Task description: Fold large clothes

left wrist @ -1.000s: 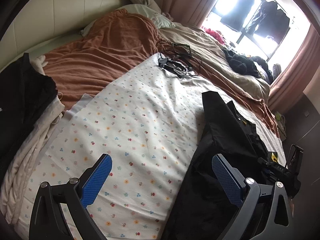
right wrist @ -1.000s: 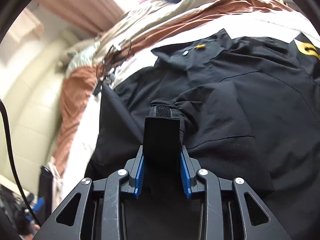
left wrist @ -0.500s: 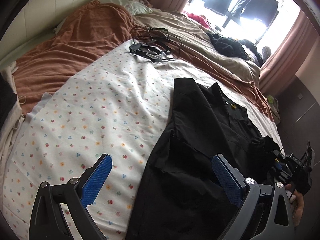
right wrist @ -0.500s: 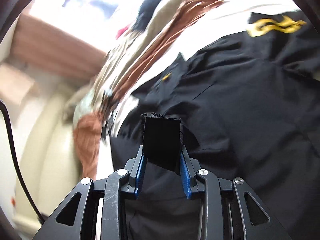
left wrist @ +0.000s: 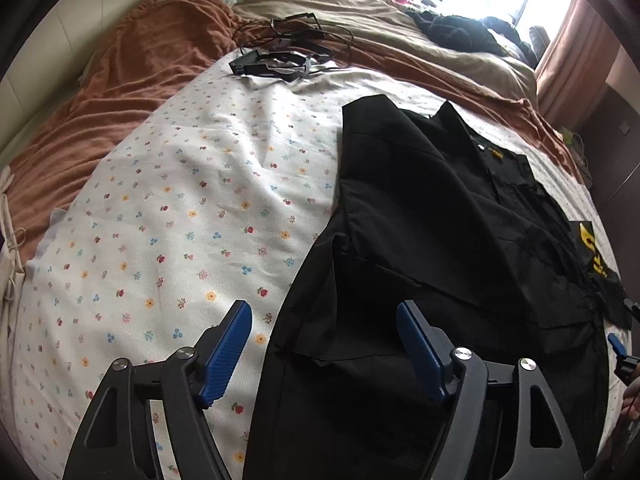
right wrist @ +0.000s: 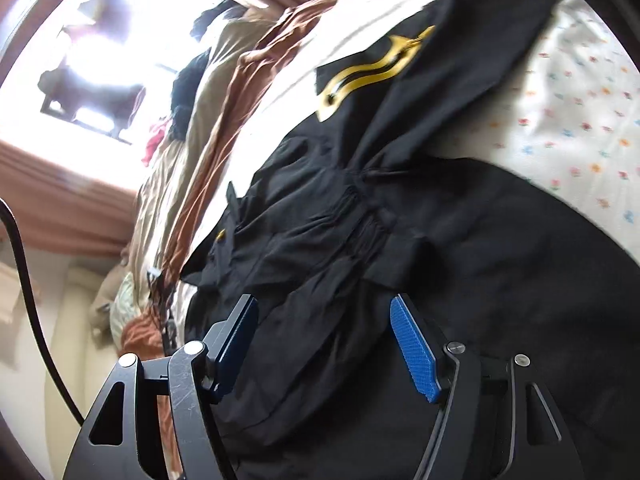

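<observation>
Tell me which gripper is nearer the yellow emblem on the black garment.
Right. The right gripper hovers open over the black garment just below the yellow emblem; the left gripper sits at the opposite hem edge.

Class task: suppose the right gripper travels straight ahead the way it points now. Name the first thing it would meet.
Most likely the black shirt: the open right gripper points at its bunched folds, with nothing between. Depth is hard to judge in this fisheye view.

my left wrist view cuts off the black jacket [left wrist: 420,220] at its bottom edge; my right wrist view blurs the window [right wrist: 100,40] to glare; the jacket's near hem runs out of view there too
</observation>
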